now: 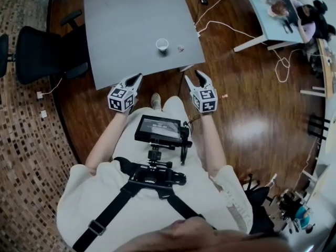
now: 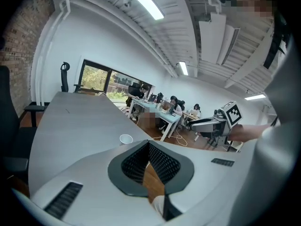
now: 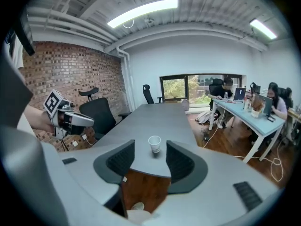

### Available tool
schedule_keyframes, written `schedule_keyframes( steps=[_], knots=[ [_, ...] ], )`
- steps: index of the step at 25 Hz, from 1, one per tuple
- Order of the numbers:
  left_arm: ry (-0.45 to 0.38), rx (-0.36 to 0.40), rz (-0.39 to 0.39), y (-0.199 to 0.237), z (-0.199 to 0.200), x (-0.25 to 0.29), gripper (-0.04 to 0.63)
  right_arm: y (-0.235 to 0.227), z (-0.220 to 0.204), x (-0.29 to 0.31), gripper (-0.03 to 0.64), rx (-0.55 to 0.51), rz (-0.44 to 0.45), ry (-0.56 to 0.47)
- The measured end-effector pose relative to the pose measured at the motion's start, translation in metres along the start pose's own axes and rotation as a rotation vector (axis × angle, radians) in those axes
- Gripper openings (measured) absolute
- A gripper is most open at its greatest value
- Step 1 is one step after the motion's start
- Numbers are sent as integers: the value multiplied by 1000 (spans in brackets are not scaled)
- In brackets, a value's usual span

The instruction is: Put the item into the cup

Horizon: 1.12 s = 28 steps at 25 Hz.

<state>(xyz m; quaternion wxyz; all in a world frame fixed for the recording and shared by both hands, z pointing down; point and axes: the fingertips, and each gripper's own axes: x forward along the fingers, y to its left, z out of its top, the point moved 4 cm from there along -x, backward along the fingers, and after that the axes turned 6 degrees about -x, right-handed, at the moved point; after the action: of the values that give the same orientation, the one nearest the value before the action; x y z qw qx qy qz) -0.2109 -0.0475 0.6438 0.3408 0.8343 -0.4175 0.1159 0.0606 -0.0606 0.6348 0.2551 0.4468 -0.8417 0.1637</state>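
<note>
A white paper cup (image 1: 162, 44) stands upright near the front edge of the grey table (image 1: 126, 25). A small pale item (image 1: 180, 48) lies just right of it. Both grippers hang short of the table edge, over the wooden floor. My left gripper (image 1: 133, 80) is shut with nothing in it; in its own view the cup (image 2: 126, 139) sits past the meeting pads (image 2: 155, 160). My right gripper (image 1: 196, 77) is open and empty, and the cup (image 3: 154, 143) shows in the gap between its jaws (image 3: 150, 160). The item is not visible in either gripper view.
A black office chair (image 1: 37, 54) stands left of the table. White cables (image 1: 226, 28) trail over the floor to the right, where people sit at a light desk (image 1: 273, 14). A small object (image 1: 224, 96) lies on the floor. A monitor (image 1: 157, 130) hangs at the person's chest.
</note>
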Motion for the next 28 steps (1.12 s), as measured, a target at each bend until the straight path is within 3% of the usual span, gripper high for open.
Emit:
schedule_keyframes(
  steps=[6,14,28],
  knots=[
    [-15,-40,40,21,13,6,-3,-31,7,44,224,-41,9,51],
    [-17,-65,88,38,37,35,-3,-74,-14,129,219,-71,66,163],
    [2,-129,234,50,93,99,-3,-134,-104,287,218,-208,204,428]
  ],
)
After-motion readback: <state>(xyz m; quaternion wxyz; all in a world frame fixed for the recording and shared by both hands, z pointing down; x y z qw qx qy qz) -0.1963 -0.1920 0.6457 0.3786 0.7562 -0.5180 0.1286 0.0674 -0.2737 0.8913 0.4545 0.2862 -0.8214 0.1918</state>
